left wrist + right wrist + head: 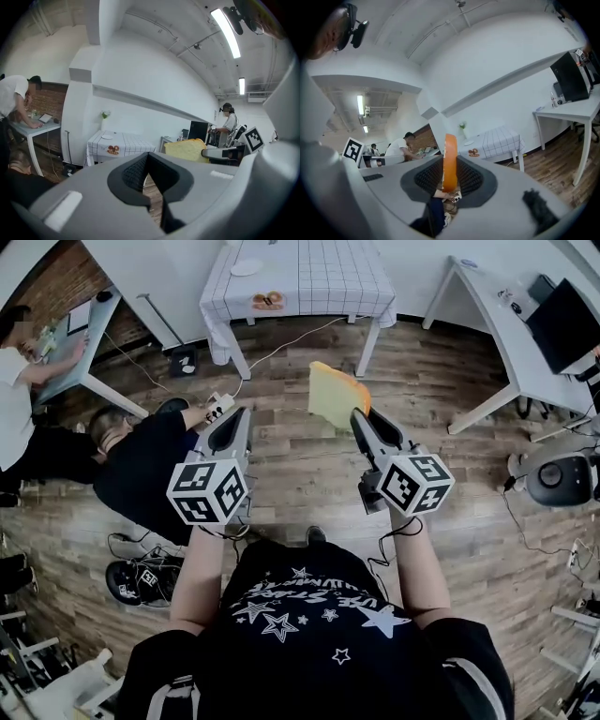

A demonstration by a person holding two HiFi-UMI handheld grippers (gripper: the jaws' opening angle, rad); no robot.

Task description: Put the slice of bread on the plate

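A slice of bread (336, 393) with an orange crust stands upright in the air, with my right gripper (362, 420) shut on its lower edge. In the right gripper view the bread slice (450, 161) shows edge-on between the pads. My left gripper (234, 426) hangs level beside it to the left, jaws together and holding nothing. The left gripper view shows the slice (185, 150) off to the right. A small white plate (247, 267) lies far ahead on the table with the checked cloth (328, 277); the same plate (107, 137) is small in the distance.
A second plate with round brown pastries (267, 301) sits near the table's front edge. A person in black (141, 470) crouches on the wooden floor at the left, another leans at a desk (80, 348). White desks with a monitor (567, 320) stand right. Cables cross the floor.
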